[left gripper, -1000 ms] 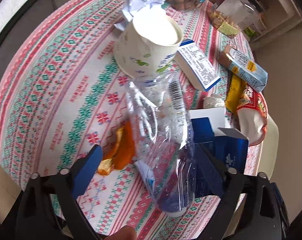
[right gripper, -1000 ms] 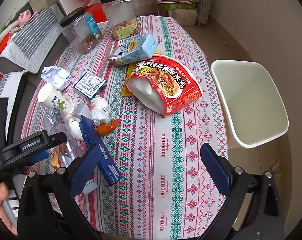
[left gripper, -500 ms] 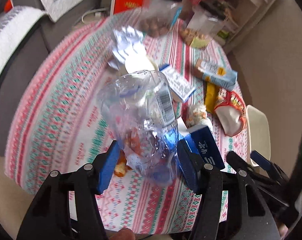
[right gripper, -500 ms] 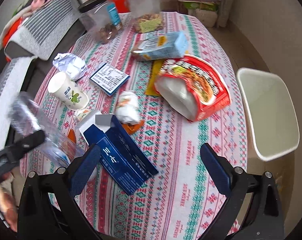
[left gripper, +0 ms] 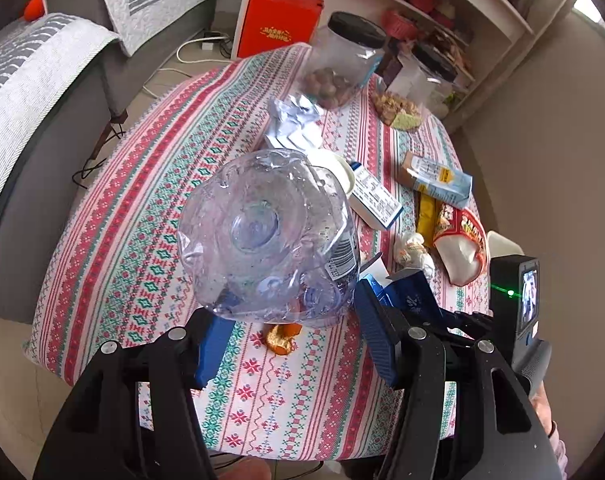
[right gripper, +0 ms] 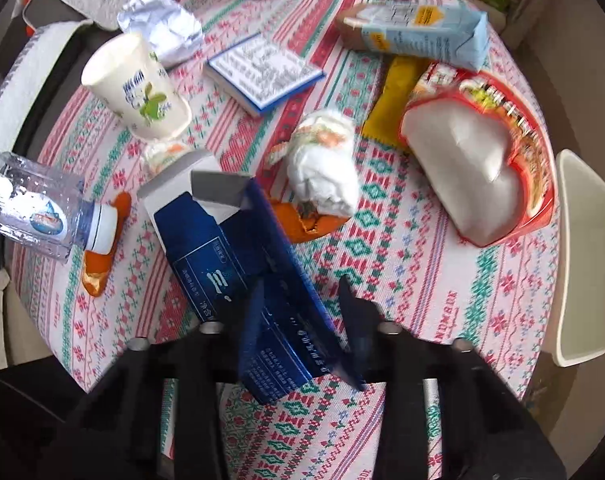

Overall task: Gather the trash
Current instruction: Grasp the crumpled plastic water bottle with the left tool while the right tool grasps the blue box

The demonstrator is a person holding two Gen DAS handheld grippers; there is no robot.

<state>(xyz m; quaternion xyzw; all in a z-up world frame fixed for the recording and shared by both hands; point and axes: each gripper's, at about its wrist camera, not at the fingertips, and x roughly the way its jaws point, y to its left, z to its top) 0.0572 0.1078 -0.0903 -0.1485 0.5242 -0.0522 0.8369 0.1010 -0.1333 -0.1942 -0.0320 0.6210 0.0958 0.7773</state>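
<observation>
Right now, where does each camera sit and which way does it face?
Left wrist: on the left gripper, looking steeply down the table; its fingers clamp a clear bottle; the right gripper shows at the right edge.
Right wrist: on the right gripper, looking almost straight down; its jaws have just been closing around the blue box.
Shared: bottle, blue box, paper cup, orange peel, white bin.

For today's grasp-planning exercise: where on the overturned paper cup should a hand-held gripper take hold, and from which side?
Grip the paper cup across its tapered side wall, coming down from above. It lies tipped on the tablecloth, so the rounded wall faces up; crumpled paper crowds its far side.
</observation>
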